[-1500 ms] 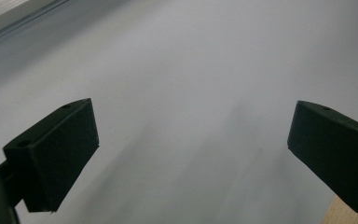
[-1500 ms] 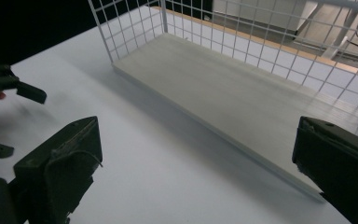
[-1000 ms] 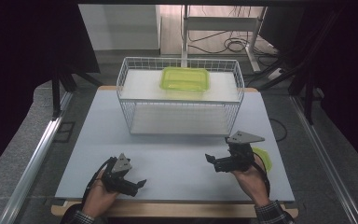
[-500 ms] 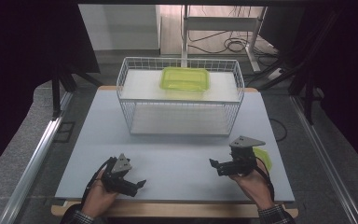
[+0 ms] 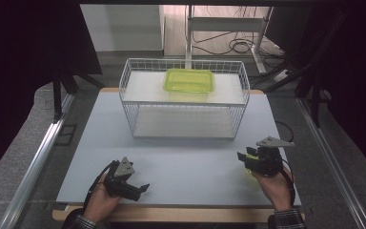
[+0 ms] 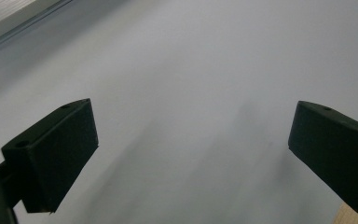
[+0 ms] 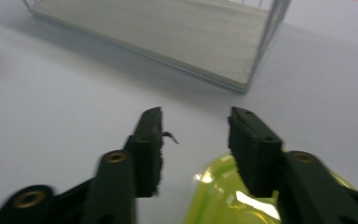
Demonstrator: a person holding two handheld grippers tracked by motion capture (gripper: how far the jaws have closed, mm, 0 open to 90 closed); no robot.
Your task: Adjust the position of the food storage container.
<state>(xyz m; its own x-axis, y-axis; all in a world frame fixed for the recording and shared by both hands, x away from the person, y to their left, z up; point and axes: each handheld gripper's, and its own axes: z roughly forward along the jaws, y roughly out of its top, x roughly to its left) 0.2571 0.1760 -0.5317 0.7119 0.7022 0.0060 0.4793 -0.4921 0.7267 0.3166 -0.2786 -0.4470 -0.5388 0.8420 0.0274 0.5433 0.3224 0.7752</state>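
right gripper (image 5: 248, 158): lower right of high view, jaws just narrowed, apparently gripping nothing | yellow-green lid (image 7: 223, 196): on table beneath them | left gripper (image 5: 140, 188): lower left, jaws wide, empty

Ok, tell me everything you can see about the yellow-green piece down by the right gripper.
The yellow-green lid looks like glossy, translucent plastic with a rounded corner and a raised rim that catches the light. It lies flat on the pale table near its front right edge, mostly hidden beneath the right gripper. The jaws, which have just been closing, stand a gap apart above its near corner. Whether they touch it I cannot tell. Its full outline is covered.
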